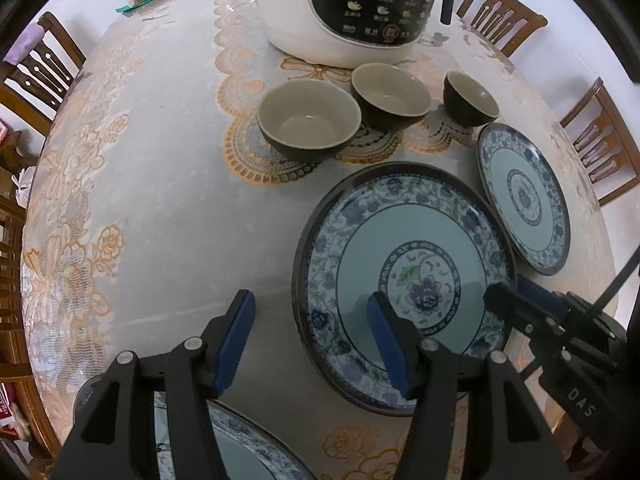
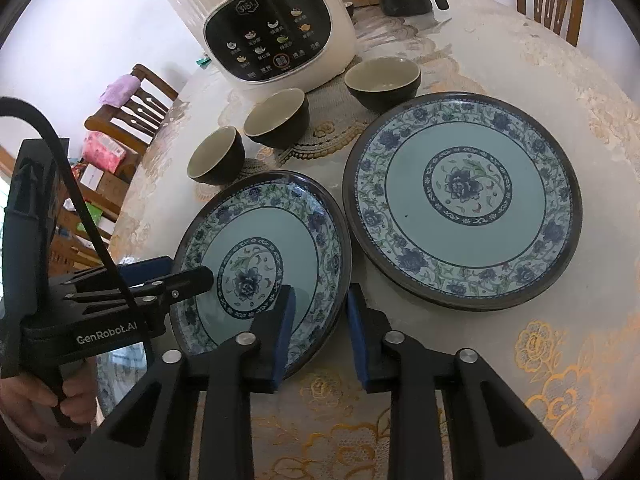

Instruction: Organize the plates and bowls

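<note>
Currently, step: likely the start of stacking plates; R tool is lining up on a rim, nothing lifted yet.
R gripper: parted, not clamped. Fingers straddle the near-right rim of the mid plate, one pad over the plate face and one outside the rim.
L gripper: wide open, holding nothing. Its right finger hangs over the same plate's face, its left finger over bare tablecloth.
Plates: mid plate lies flat on the table. The big plate sits just beside it on the R, rims nearly touching. A third plate is partly hidden under the L tool.
Bowls: three bowls stand upright in a row behind the plates, in front of the rice cooker; not nested.
Risk 1: glazed rim plus a shallow bite could let the plate pivot or slip out on the lift.
Risk 2: the plate rims are close, so tilting up could knock the big plate.
Risk 3: both tools crowd one plate, so a swing may bump them.
Risk 4: closing off-rim would pinch cloth and drag it, and the bowls w/ it.
</note>
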A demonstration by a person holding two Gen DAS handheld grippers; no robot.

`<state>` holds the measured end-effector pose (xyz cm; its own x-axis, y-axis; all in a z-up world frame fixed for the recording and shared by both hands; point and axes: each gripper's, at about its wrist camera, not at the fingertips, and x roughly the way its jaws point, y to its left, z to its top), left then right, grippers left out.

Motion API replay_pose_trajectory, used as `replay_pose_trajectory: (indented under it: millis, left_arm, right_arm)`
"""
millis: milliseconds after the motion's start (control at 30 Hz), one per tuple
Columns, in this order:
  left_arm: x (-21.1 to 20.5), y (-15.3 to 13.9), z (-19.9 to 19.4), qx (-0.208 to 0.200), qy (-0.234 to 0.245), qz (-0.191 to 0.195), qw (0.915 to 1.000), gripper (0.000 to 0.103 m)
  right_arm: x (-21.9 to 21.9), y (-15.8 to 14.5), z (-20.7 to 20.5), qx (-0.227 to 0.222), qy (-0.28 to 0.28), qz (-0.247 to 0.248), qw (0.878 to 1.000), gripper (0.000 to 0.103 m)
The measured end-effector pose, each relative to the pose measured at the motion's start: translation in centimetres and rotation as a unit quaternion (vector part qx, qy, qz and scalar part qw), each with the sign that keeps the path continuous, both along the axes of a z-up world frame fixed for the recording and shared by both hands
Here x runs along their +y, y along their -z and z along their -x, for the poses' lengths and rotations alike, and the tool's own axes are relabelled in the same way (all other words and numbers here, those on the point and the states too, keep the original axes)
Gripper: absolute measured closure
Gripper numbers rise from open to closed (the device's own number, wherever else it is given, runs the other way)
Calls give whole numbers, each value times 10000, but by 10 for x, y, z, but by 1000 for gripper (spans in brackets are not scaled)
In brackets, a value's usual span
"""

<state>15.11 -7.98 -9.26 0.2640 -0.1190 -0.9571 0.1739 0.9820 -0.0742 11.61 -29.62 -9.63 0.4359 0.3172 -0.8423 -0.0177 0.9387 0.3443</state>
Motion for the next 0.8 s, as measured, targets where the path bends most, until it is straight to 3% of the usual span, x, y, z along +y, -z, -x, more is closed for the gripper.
replay_pose_trajectory:
  millis: [100, 167, 200, 433, 667, 800]
  left_arm:
    - [-1, -1, 2, 37, 30, 16, 10000, 43]
    - [-6, -2, 7, 25, 180, 40, 9998, 56]
    - [-8, -3, 8, 26, 218, 42, 9998, 57]
    - [-6, -4, 12, 122, 226, -25, 9997, 57]
    - [-16, -15, 22, -32, 391, -169, 9991, 58]
    - [-18, -20, 29, -42, 364, -50, 9993, 58]
  right_arm:
    - [-2, 1, 0, 1, 76, 84, 9999, 88]
    - [-3, 1, -1, 6, 114, 78, 9999, 88]
    - [-2, 0, -1, -2, 119, 106, 9999, 88]
    - [-12, 4, 5, 63, 275, -323, 9991, 88]
    - [-10, 2, 16, 63, 318, -216, 9992, 88]
    - [-12, -3, 24, 47, 372, -198, 9991, 88]
